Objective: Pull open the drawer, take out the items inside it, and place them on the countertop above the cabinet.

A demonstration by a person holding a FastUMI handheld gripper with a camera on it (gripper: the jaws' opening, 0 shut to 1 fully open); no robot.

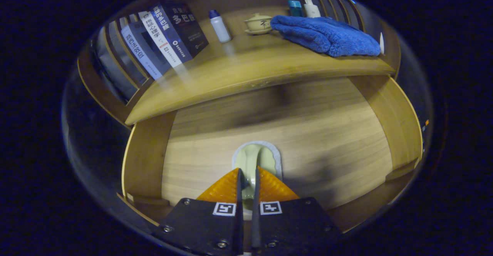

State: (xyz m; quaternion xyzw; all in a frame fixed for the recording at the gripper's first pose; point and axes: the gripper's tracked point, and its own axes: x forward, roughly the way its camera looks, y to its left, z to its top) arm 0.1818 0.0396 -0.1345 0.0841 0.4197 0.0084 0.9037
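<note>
Tool (247,176) pinches one pale cup (257,159) in open drawer (331,133)

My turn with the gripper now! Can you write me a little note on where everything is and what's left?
Gripper: fingers nearly closed on the pale green dish; firm grip not certain.
Drawer: pulled open; the dish sits on its floor between the fingers.
Countertop: blue towel, lidded cup, white bottle, books.
Done: drawer opened.
Left: lift the dish onto the countertop.
</note>
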